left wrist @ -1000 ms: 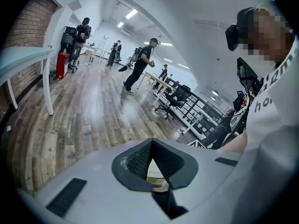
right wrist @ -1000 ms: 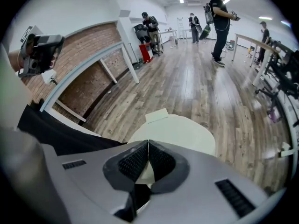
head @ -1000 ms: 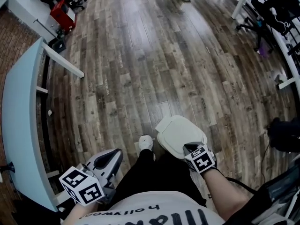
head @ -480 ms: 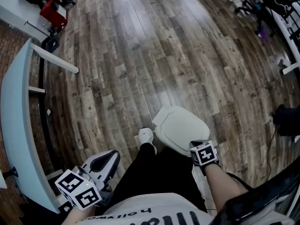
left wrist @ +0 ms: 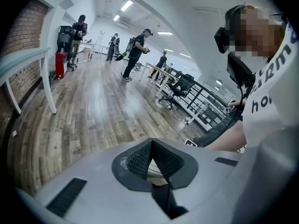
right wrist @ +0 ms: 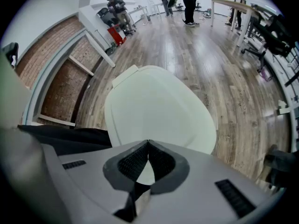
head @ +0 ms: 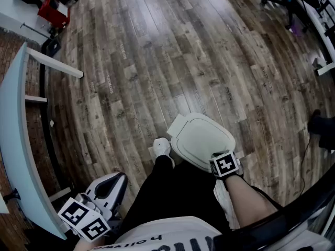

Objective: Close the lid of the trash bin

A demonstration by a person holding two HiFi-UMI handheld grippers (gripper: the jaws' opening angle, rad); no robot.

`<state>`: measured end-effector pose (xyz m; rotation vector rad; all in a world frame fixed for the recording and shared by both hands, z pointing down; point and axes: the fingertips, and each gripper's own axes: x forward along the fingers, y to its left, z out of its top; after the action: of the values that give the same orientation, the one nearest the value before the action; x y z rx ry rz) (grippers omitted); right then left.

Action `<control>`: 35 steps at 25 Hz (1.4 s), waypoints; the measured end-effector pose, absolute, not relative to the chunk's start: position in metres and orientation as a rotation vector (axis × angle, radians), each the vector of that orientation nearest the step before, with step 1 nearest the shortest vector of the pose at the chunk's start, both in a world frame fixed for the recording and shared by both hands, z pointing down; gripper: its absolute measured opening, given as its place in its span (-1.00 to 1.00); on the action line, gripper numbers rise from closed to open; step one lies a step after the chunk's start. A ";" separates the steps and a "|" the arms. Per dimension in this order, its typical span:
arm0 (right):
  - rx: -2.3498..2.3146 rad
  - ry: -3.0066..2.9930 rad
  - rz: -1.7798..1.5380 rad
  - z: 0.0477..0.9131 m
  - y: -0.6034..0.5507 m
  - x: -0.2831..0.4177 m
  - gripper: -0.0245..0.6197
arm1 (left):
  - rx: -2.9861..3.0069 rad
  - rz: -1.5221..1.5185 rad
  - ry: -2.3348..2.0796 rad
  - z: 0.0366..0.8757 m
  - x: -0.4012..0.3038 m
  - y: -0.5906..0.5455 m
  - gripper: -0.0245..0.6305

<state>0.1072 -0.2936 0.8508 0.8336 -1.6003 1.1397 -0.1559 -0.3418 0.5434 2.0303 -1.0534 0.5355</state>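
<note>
The trash bin's white lid [head: 201, 140] lies low and nearly flat on the bin, on the wooden floor just in front of my feet. In the right gripper view the lid [right wrist: 159, 106] fills the space right beyond the jaws. My right gripper [head: 218, 157] sits at the lid's near edge, shut with nothing between its fingers; its tips [right wrist: 148, 142] meet over the lid. Whether they touch it I cannot tell. My left gripper [head: 116, 178] hangs at the lower left, away from the bin, also shut and empty [left wrist: 152, 140].
A long white table [head: 15, 140] runs along the left beside a brick wall. My white shoe [head: 162, 146] and black trouser leg [head: 162, 192] are just left of the bin. Desks and office chairs [head: 293, 4] stand far right. Several people [left wrist: 138, 50] stand far off.
The lid has come down flatter and looks wider. My right gripper has stayed at its near edge, following it down. The left gripper has dropped slightly lower left.
</note>
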 end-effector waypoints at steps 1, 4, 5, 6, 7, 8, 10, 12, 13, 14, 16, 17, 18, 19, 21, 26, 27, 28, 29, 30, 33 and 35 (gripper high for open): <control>0.836 -1.607 1.117 0.852 -0.297 0.108 -0.90 | 2.027 0.539 -1.056 0.545 -0.157 -0.341 -0.91; 0.827 -1.612 1.092 0.850 -0.304 0.108 -0.90 | 2.012 0.546 -1.069 0.549 -0.162 -0.340 -0.91; 0.803 -1.602 1.122 0.852 -0.298 0.106 -0.89 | 2.006 0.546 -1.072 0.550 -0.163 -0.341 -0.91; 0.773 -1.587 1.161 0.855 -0.289 0.103 -0.90 | 2.001 0.546 -1.075 0.550 -0.163 -0.341 -0.91; 0.749 -1.571 1.183 0.858 -0.282 0.102 -0.90 | 1.998 0.545 -1.077 0.550 -0.164 -0.342 -0.91; 0.737 -1.556 1.180 0.860 -0.278 0.102 -0.90 | 1.996 0.543 -1.080 0.550 -0.165 -0.343 -0.91; 0.730 -1.529 1.162 0.861 -0.278 0.105 -0.89 | 1.998 0.537 -1.082 0.548 -0.166 -0.344 -0.91; 0.749 -1.519 1.186 0.862 -0.284 0.107 -0.90 | 2.003 0.532 -1.083 0.546 -0.167 -0.345 -0.91; 0.777 -1.515 1.207 0.862 -0.290 0.109 -0.90 | 2.007 0.530 -1.083 0.544 -0.166 -0.346 -0.91; 0.816 -1.510 1.237 0.858 -0.297 0.113 -0.90 | 2.012 0.526 -1.085 0.541 -0.165 -0.347 -0.91; 0.918 -1.552 1.307 0.839 -0.317 0.114 -0.90 | 2.026 0.506 -1.091 0.534 -0.161 -0.351 -0.91; 0.968 -1.609 1.343 0.822 -0.330 0.111 -0.90 | 2.035 0.489 -1.092 0.528 -0.156 -0.354 -0.91; 1.011 -1.687 1.383 0.799 -0.344 0.106 -0.90 | 2.046 0.468 -1.090 0.522 -0.151 -0.358 -0.91; 1.050 -1.780 1.428 0.772 -0.359 0.100 -0.90 | 2.062 0.447 -1.086 0.515 -0.144 -0.361 -0.91; 1.124 -1.984 1.518 0.706 -0.385 0.089 -0.90 | 2.112 0.420 -1.070 0.497 -0.129 -0.366 -0.91; 1.244 -2.555 1.485 0.491 -0.438 0.108 -0.90 | 2.332 0.325 -1.010 0.436 -0.072 -0.386 -0.91; 1.249 -2.672 1.423 0.448 -0.443 0.117 -0.90 | 2.367 0.277 -1.001 0.422 -0.060 -0.390 -0.91; 1.249 -2.775 1.336 0.407 -0.443 0.125 -0.90 | 2.398 0.232 -0.997 0.408 -0.049 -0.393 -0.91; 1.242 -2.858 1.222 0.371 -0.440 0.132 -0.90 | 2.427 0.192 -0.999 0.394 -0.041 -0.395 -0.91; 1.230 -2.921 1.086 0.338 -0.433 0.138 -0.90 | 2.453 0.155 -1.006 0.381 -0.034 -0.396 -0.91; 1.188 -2.987 0.701 0.275 -0.404 0.150 -0.90 | 2.491 0.033 -1.022 0.347 -0.022 -0.393 -0.91; 1.194 -2.967 0.579 0.259 -0.381 0.156 -0.89 | 2.492 -0.053 -0.995 0.330 -0.017 -0.383 -0.91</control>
<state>0.1561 -0.3812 0.2594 1.1941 -2.9666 0.5794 -0.0166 -0.3827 0.3297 2.4924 -0.9945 -0.0533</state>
